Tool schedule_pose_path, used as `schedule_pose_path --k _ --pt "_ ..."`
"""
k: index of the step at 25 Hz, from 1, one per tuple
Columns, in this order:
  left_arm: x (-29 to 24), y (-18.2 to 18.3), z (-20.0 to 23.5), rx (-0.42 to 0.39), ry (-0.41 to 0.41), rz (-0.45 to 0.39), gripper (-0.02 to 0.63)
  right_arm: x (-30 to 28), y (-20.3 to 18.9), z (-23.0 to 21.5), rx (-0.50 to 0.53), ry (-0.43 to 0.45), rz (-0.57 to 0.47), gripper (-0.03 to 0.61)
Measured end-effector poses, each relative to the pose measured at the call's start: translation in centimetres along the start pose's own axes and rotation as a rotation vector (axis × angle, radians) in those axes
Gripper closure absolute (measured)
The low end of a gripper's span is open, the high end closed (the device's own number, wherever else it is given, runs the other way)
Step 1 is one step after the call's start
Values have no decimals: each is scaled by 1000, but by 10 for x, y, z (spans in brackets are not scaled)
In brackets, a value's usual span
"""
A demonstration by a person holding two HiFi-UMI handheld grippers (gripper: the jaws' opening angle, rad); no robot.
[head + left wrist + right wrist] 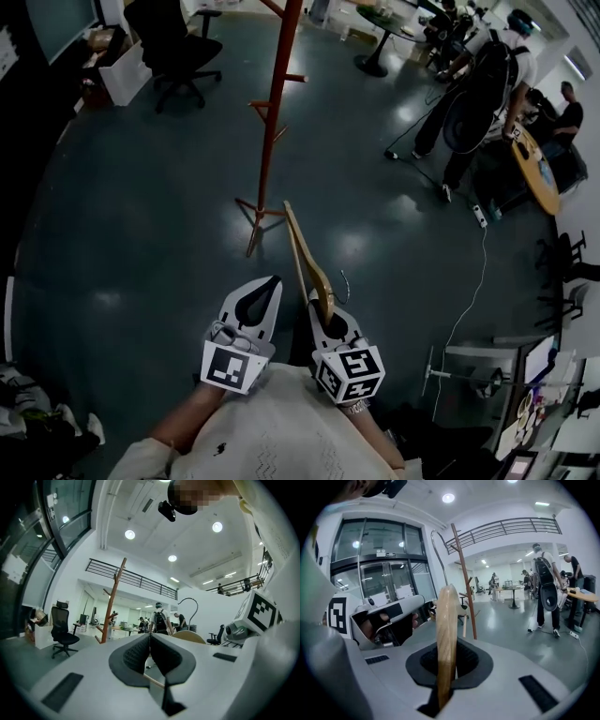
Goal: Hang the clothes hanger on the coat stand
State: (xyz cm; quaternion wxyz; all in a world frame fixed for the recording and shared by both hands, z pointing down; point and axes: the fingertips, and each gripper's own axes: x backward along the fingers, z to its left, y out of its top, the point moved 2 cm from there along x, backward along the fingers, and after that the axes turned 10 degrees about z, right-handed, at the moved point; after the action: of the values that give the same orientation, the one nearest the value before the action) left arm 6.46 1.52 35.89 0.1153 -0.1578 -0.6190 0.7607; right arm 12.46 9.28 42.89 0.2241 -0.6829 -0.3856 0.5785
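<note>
- Wooden clothes hanger (446, 620) stands clamped in the right tool (448, 660);
- left tool (150, 641) has jaws together, empty;
- red-brown coat stand (277, 103) rises from the floor (141, 206), apart from the hanger

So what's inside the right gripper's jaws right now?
The right gripper clamps a wooden clothes hanger, metal hook above. The pads hide the stretch they grip.

Cream knit top (281, 433), grey left tongs (271, 280), right tongs (317, 300), black-and-white marker cubes (232, 366)
</note>
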Motion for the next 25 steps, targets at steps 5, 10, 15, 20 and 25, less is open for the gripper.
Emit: schedule_pose_path --k 5,10,15,20,25 --pt "-80 -3 26 30 197 0 601 -59 48 -69 96 148 60 552" --pt "-141 -3 53 19 333 37 601 -107 97 -124 180 256 100 552" --pt "-197 -13 45 26 459 82 601 -145 121 -200 215 312 157 552" --pt "-218 -17 50 29 493 115 601 -183 131 -225 212 289 171 552" --pt "-236 2 73 48 524 51 601 -221 124 -235 254 243 230 552"
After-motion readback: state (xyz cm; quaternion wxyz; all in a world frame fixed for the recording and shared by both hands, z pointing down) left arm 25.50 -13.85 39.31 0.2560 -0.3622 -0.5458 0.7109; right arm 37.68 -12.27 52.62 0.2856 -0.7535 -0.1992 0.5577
